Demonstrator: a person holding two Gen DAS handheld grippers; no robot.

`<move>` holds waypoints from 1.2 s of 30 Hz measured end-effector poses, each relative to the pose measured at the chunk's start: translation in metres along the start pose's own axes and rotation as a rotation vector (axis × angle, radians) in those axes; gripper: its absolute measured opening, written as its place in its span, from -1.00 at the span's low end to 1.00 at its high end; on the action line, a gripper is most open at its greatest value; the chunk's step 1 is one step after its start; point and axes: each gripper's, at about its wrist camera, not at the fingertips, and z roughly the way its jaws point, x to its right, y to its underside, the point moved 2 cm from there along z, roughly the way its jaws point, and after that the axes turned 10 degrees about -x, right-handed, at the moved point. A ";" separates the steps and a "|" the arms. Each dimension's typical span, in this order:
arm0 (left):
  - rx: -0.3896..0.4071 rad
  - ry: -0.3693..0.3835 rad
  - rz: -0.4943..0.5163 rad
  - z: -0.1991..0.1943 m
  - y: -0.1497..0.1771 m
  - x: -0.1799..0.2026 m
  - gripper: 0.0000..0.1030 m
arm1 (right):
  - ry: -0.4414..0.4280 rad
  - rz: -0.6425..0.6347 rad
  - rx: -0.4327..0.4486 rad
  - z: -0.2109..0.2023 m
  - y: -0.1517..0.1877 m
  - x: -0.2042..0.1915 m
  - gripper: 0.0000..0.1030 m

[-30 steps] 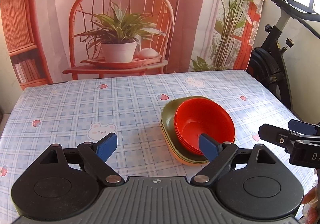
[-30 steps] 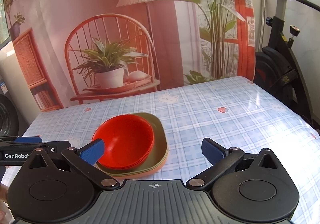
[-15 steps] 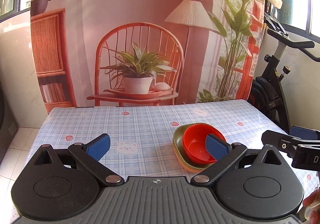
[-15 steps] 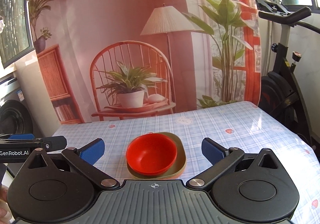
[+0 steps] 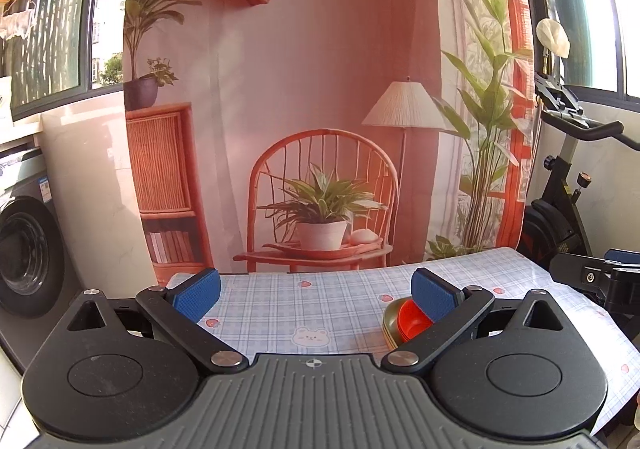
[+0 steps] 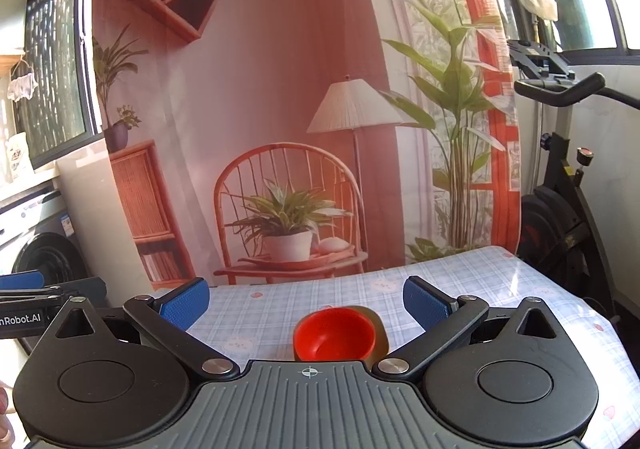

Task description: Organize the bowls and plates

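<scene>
Looking forward along our two claws, we see the counter (image 5: pixel 320 305) in its blue plaid cloth with little bear and strawberry prints, and on it the stacked dishes. Our left claw (image 5: pixel 316 291) has just been opening and now stands released, its blue pads (image 5: pixel 196 295) spread wide with nothing between them. Our right claw (image 6: pixel 306 303) is likewise released, pads far apart and empty. A red bowl (image 6: pixel 334 335) sits nested on top of olive green plates (image 6: pixel 380 333), which we see only as a rim peeking out behind and to the right of the bowl in the right wrist view. From the left wrist view that same stack lies toward the right side of the counter, partly hidden behind the right-hand pad of the left claw; there an orange edge seems to show at the bottom of the stack, though we cannot be certain. Neither claw touches the stack; both hover above and short of it. Behind the counter hangs a printed backdrop (image 5: pixel 320 89) showing a wicker chair, a potted plant and a floor lamp. An exercise bike (image 6: pixel 568 189) stands at the right, a washing machine (image 5: pixel 28 249) at the left.
</scene>
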 end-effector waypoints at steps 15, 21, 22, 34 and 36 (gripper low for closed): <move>0.066 -0.004 -0.043 -0.053 -0.012 -0.013 0.98 | -0.034 -0.009 0.042 -0.035 -0.008 -0.013 0.99; 0.054 0.000 -0.048 -0.048 -0.009 -0.017 0.98 | -0.039 -0.019 0.042 -0.034 -0.008 -0.018 0.99; 0.052 0.002 -0.048 -0.047 -0.009 -0.017 0.98 | -0.041 -0.020 0.040 -0.033 -0.008 -0.020 0.99; 0.038 0.028 -0.024 -0.043 -0.003 -0.014 0.98 | -0.026 -0.023 0.047 -0.035 -0.004 -0.020 0.99; 0.037 0.035 -0.020 -0.043 -0.003 -0.014 0.98 | -0.026 -0.018 0.050 -0.036 -0.003 -0.018 0.99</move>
